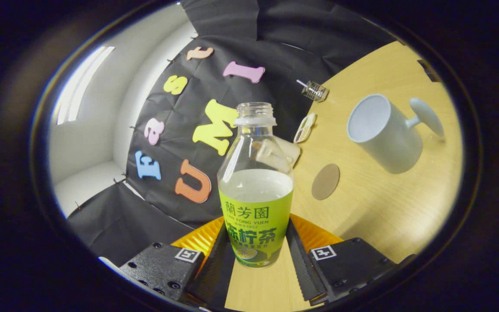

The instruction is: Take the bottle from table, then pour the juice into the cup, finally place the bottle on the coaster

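Observation:
An uncapped clear bottle (pixel 256 190) with a green label and pale juice filling about half of it sits between my two fingers. My gripper (pixel 256 253) is shut on the bottle's lower labelled part, with the black pads (pixel 298 255) pressing on both sides. The wooden table (pixel 375 216) appears tilted in my view. A pale grey cup (pixel 383 134) with a handle stands beyond the fingers to the right, its mouth open. A round brown coaster (pixel 325 181) lies flat on the table between the bottle and the cup.
A small clear spool-like object (pixel 314 90) lies at the table's far edge by the black cloth wall. A pale oval item (pixel 305 128) and a beige piece (pixel 292 152) lie just behind the bottle. Bare wood stretches around the coaster and in front of the cup.

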A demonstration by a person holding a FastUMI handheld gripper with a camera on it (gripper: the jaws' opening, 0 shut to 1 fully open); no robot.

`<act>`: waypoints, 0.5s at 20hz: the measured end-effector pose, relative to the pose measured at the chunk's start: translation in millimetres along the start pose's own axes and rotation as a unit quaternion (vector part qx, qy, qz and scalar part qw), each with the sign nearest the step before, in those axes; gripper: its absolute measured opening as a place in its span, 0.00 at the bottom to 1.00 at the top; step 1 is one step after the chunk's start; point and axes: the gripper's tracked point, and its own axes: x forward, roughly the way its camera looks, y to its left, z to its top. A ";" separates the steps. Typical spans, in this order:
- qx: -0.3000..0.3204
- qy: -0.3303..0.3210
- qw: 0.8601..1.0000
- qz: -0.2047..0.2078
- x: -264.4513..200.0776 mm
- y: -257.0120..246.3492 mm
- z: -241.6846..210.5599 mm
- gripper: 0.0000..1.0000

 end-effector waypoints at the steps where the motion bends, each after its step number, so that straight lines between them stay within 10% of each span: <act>1: 0.022 -0.002 1.000 0.003 1.4 -2.0 4.1 0.78; 10: 0.177 -0.012 0.984 0.034 16.2 -1.1 21.0 0.77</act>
